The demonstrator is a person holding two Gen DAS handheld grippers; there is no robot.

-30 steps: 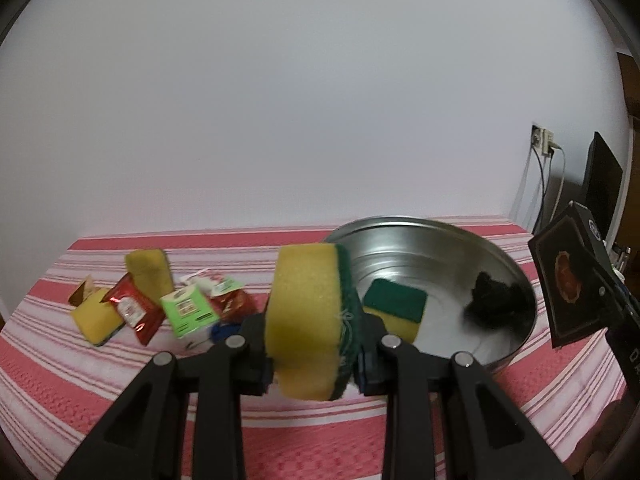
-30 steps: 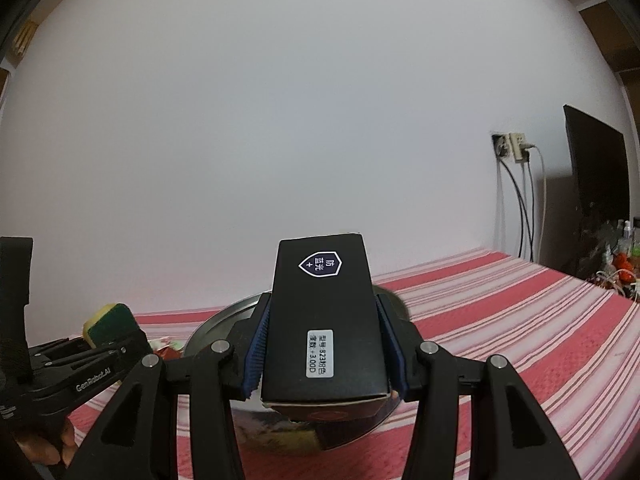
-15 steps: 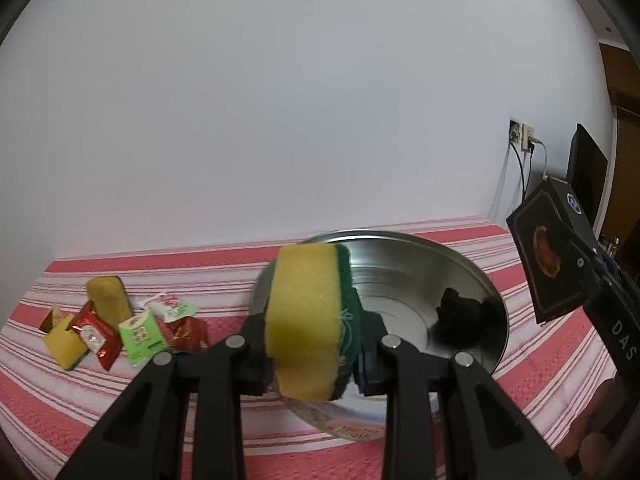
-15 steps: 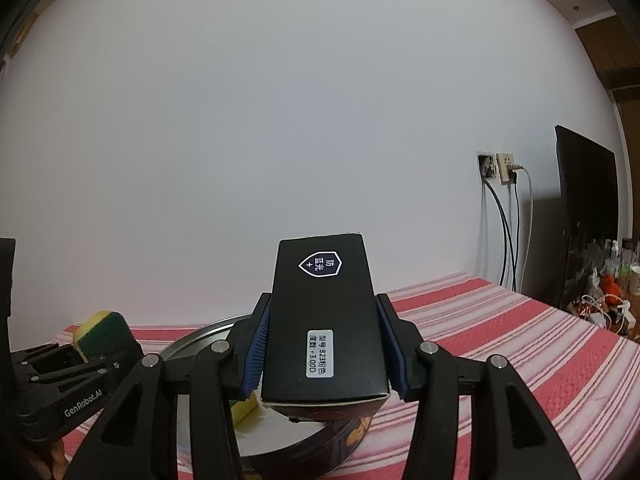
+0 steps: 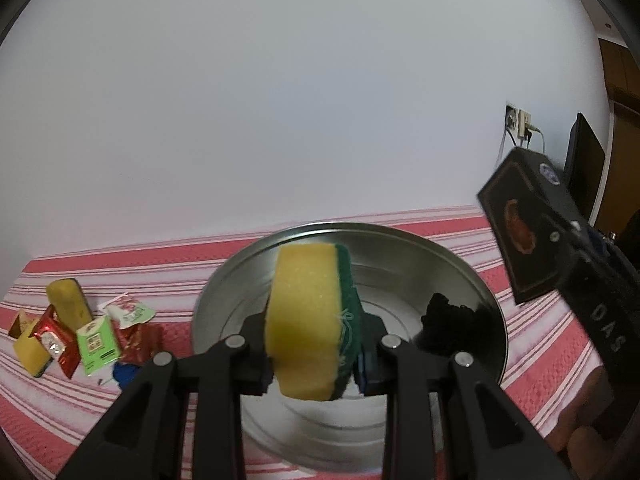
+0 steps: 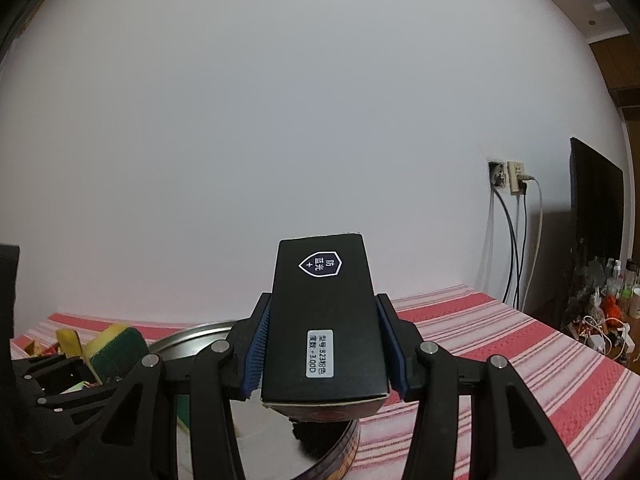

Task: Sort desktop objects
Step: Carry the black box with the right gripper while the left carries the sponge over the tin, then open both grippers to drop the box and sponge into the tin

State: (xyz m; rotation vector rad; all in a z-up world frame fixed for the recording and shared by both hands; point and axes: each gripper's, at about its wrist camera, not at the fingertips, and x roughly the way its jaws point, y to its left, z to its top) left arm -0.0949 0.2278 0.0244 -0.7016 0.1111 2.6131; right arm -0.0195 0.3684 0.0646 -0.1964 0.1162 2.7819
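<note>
My left gripper (image 5: 312, 344) is shut on a yellow and green sponge (image 5: 308, 320) and holds it above the near part of a round metal basin (image 5: 472, 276). A black crumpled thing (image 5: 448, 320) lies in the basin at the right. My right gripper (image 6: 324, 344) is shut on a black box (image 6: 324, 320) with a white label, above the basin's rim (image 6: 188, 336). The box also shows in the left wrist view (image 5: 524, 224), at the right. The sponge also shows in the right wrist view (image 6: 116, 344), at the left.
Left of the basin lie two yellow sponges (image 5: 66, 304), red packets (image 5: 52, 340), a green packet (image 5: 98, 344), a white-green packet (image 5: 130, 312) and a blue thing (image 5: 126, 374) on the red striped cloth (image 5: 120, 256). A wall socket with cables (image 6: 512, 176) and a dark monitor (image 6: 596, 208) stand at the right.
My left gripper has carried the sponge right, over the basin; the sponge lying inside is now hidden behind it. My right gripper has risen with the black box.
</note>
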